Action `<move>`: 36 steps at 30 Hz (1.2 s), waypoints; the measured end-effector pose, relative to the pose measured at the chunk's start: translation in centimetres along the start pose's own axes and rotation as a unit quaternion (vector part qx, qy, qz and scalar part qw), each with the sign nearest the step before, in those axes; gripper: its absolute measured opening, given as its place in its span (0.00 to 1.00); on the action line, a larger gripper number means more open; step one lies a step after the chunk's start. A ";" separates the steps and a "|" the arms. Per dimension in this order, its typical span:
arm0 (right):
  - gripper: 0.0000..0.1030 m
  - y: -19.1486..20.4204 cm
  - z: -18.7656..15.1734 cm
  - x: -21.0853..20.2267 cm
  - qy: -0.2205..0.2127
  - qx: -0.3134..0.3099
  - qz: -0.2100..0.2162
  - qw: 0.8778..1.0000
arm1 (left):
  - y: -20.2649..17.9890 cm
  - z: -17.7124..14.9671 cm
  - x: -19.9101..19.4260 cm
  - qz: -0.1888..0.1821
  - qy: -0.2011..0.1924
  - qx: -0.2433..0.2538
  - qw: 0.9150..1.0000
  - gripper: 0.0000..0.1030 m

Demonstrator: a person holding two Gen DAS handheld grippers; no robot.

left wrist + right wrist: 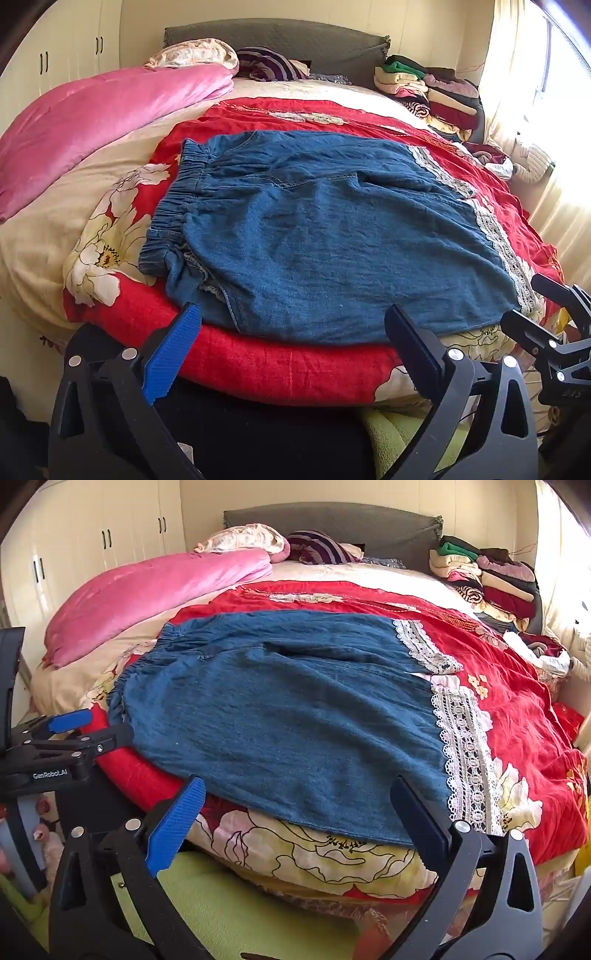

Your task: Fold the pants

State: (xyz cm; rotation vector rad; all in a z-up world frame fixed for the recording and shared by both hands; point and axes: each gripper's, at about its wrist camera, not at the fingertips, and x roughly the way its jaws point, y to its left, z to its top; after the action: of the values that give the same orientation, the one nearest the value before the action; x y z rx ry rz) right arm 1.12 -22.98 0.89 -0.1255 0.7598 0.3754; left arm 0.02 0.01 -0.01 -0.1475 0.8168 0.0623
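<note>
Blue denim pants (332, 236) lie flat across the red flowered bedspread (280, 365), elastic waistband to the left, white lace hems (461, 753) to the right. They also show in the right wrist view (288, 720). My left gripper (295, 328) is open and empty, just short of the pants' near edge by the waistband end. My right gripper (299, 805) is open and empty at the near edge toward the lace hem end. The right gripper shows at the right edge of the left wrist view (524, 299), and the left gripper at the left edge of the right wrist view (96, 727).
A pink quilt (96, 122) lies at the bed's left. A stack of folded clothes (428, 88) sits at the back right by the grey headboard (280, 40). Loose clothes (546, 657) lie at the right edge. White wardrobes (92, 542) stand on the left. A green mat (229, 904) is below the bed.
</note>
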 end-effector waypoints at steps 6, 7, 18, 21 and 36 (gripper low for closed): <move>0.92 -0.1 0.0 0.0 0.002 -0.001 -0.003 1.000 | 0.2 0.0 0.1 -0.001 0.000 0.001 1.000 0.96; 0.92 -0.1 0.1 0.0 0.002 0.000 -0.004 1.000 | 0.1 -0.1 -0.1 -0.001 0.000 0.001 1.000 0.96; 0.92 -0.1 0.0 -0.1 0.002 0.001 -0.004 1.000 | -0.5 0.0 -0.2 0.000 -0.003 0.010 1.000 0.96; 0.92 -0.3 0.0 -0.1 0.002 0.001 -0.004 1.000 | -0.5 0.0 -0.2 -0.001 -0.003 0.011 1.000 0.96; 0.92 -0.3 -0.3 0.1 0.006 0.004 -0.006 1.000 | -0.5 0.0 -0.2 -0.001 -0.002 0.012 1.000 0.96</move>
State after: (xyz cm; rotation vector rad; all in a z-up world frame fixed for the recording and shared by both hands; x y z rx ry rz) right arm 1.08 -23.29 0.61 -0.1240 0.7727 0.3610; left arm -0.05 -0.48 0.19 -0.1265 0.8134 0.0509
